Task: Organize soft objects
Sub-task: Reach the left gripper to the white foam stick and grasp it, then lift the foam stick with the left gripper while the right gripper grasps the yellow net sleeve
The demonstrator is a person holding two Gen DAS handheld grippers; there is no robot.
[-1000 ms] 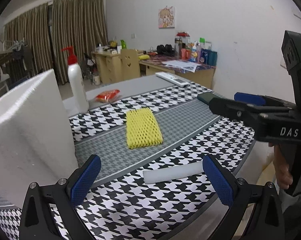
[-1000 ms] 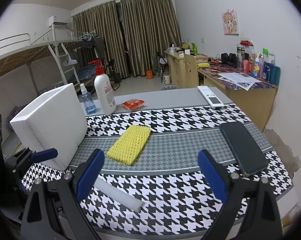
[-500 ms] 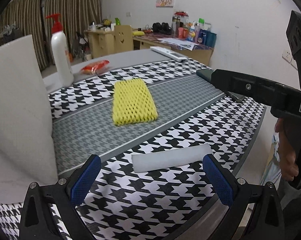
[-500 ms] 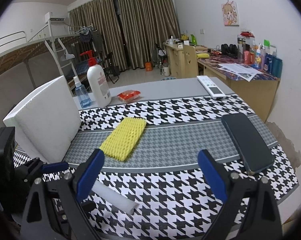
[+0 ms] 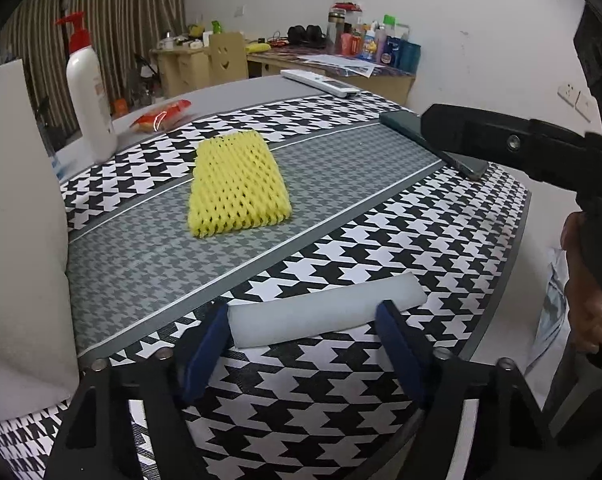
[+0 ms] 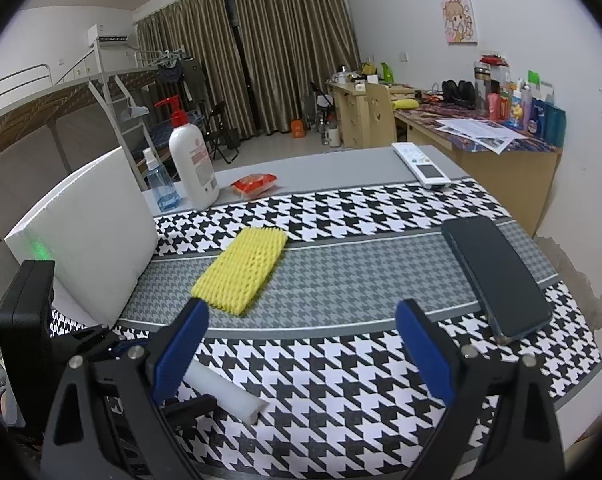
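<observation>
A white foam strip (image 5: 321, 314) lies crosswise near the front of the houndstooth tablecloth (image 5: 381, 240). My left gripper (image 5: 301, 314) has come down over it and its jaws are closing. The left blue pad (image 5: 209, 336) sits at the strip's left end, and the right pad (image 5: 397, 340) crosses in front of its right part. I cannot see a firm squeeze. A yellow foam net (image 5: 239, 186) lies flat on the grey band further back. My right gripper (image 6: 303, 312) hovers open over the cloth with nothing between its fingers. The strip (image 6: 225, 392) shows below its left finger.
A big white foam block (image 6: 89, 240) stands at the left. A dark phone (image 6: 497, 276) lies at the right. Behind are a remote (image 6: 421, 164), a pump bottle (image 6: 193, 164), a spray bottle (image 6: 161, 184) and a red packet (image 6: 255, 184). A hand (image 5: 585, 300) holds the right gripper.
My left gripper has sunk and tipped down onto the white strip, and its jaws have narrowed from wide open to straddle it. The right gripper has hardly moved.
</observation>
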